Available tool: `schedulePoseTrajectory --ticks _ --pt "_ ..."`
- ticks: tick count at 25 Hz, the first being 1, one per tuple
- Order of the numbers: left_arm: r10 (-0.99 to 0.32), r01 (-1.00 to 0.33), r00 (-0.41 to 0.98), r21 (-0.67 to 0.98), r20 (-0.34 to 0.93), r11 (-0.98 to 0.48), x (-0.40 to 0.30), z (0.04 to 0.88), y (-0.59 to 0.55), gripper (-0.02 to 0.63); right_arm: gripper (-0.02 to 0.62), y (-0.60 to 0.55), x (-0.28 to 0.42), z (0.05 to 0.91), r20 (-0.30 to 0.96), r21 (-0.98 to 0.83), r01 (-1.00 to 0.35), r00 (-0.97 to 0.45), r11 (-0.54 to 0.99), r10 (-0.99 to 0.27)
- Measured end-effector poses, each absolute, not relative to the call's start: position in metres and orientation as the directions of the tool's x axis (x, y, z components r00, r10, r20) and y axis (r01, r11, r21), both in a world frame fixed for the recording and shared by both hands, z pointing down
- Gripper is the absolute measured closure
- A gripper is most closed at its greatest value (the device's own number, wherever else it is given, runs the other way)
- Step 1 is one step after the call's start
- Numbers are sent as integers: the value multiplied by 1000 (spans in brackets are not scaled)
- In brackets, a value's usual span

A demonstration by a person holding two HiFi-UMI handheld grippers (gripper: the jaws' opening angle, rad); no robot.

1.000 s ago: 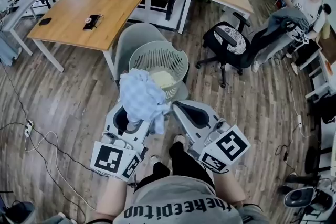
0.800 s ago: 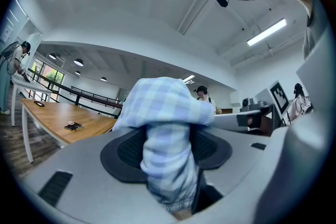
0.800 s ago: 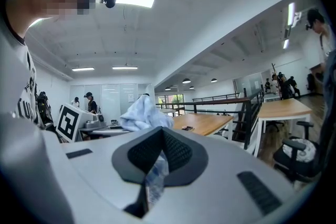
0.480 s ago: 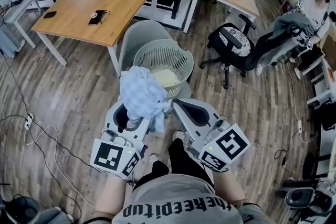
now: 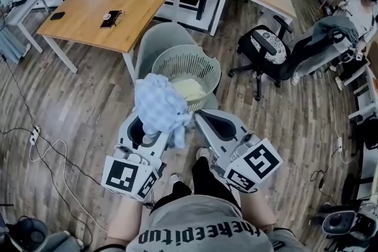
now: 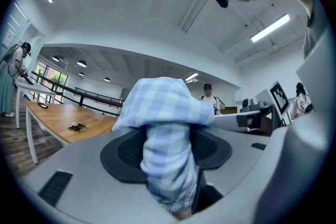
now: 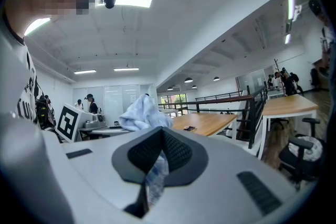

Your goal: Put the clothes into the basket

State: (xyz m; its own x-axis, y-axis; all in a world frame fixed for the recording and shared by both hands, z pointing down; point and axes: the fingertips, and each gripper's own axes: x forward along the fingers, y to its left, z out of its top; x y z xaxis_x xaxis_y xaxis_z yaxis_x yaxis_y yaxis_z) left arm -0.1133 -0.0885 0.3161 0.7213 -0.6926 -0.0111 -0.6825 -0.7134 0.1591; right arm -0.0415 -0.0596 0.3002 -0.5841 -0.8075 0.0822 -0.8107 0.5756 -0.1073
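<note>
In left claw: checked cloth (right claw pinches edge).

Light blue checked garment, bunched and crumpled, clamped between the jaws of the left gripper, one edge pinched in the right gripper, raised at the near side of the round, pale, slatted basket (a pale yellow cloth lies inside), basket upright.
</note>
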Motion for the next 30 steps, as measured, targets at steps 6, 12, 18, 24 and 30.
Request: schedulePoseTrajectory --ticks 6,12,18,24,30 --pt "-709 -700 705 155 -6 -698 -107 316 -106 371 586 -78 -35 301 77 -111 -796 -604 595 -793" --pt "-723 -714 691 154 3 -683 -95 313 -131 371 586 -106 -23 297 77 -120 -781 -623 613 -779" --pt "-738 -731 674 149 13 -665 -79 315 -154 371 586 -131 -7 300 74 -129 -763 -644 633 -761" --pt "-752 -747 658 147 31 -648 -59 320 -175 371 586 -155 14 305 76 -145 -747 -662 649 -745" --pt "-763 -761 645 138 45 -634 -35 322 -189 371 586 -172 36 308 71 -162 -730 -680 664 -730"
